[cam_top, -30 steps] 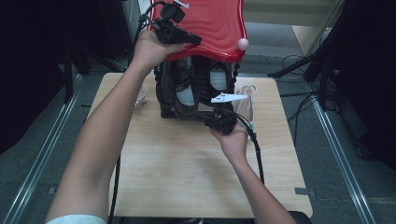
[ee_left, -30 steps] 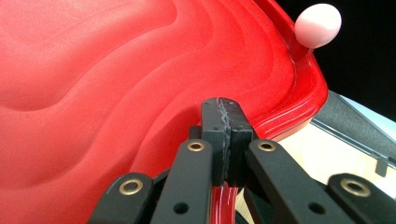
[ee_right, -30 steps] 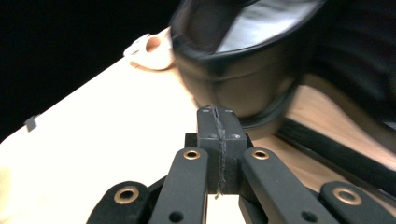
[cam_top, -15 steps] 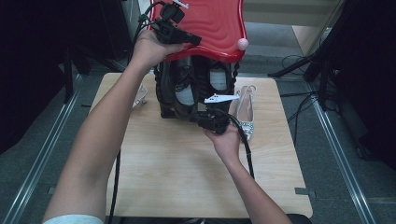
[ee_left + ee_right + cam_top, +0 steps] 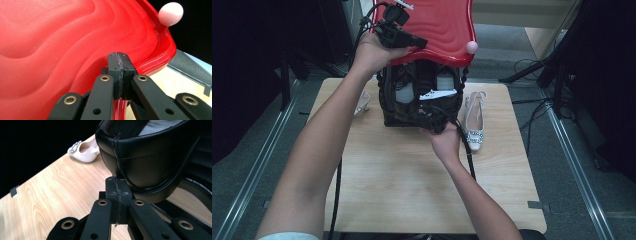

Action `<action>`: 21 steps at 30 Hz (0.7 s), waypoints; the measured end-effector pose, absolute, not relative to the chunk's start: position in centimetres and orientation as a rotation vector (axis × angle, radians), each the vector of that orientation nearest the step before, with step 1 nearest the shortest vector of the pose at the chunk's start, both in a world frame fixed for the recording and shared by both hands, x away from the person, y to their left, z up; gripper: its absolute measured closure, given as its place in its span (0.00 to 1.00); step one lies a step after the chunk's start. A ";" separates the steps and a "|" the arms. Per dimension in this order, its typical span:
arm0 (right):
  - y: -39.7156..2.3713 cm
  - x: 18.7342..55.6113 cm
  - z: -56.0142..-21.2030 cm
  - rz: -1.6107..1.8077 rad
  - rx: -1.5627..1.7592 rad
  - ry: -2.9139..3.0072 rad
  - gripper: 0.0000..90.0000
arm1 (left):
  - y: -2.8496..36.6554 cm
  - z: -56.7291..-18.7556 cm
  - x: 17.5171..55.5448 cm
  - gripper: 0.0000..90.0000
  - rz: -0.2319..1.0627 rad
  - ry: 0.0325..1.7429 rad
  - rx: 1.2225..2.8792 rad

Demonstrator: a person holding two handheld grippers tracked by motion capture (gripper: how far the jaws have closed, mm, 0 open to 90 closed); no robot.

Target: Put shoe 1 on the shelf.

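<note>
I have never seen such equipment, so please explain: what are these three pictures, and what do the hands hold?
A person works at a wooden table with a hand-held gripper in each hand. The high view looks down from above. The other two pictures come from small cameras riding on each gripper. The left hand-held gripper is shut on the edge of a red lid, holding it up. The right hand-held gripper is shut, its tip at a black shoe by the dark open box. A pale shoe lies on the table beside the box.

Wooden table point(image 5: 412, 190): black basket point(image 5: 393, 117), white shoe point(image 5: 474, 127).
</note>
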State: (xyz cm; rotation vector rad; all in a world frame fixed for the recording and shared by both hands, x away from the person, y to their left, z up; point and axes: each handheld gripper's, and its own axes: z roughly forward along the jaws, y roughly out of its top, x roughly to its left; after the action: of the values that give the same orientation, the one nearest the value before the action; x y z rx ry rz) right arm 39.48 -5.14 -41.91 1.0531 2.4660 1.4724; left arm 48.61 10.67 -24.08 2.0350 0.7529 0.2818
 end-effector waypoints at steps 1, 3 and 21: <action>-5.0 39.7 -41.8 1.476 1.057 2.466 1.00 | 10.7 -24.1 48.6 1.00 0.288 0.752 2.037; -4.7 40.2 -41.7 1.474 1.074 2.461 1.00 | 10.7 -24.1 48.5 1.00 0.291 0.751 2.033; -2.9 43.7 -42.3 1.519 1.165 2.440 1.00 | 10.7 -24.0 48.1 0.99 0.290 0.844 2.004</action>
State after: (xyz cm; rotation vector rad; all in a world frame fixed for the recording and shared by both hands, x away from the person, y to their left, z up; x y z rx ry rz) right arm 43.71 -2.91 -42.32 1.1650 2.4399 1.5186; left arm 48.11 10.74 -23.97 2.0040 0.8441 0.2901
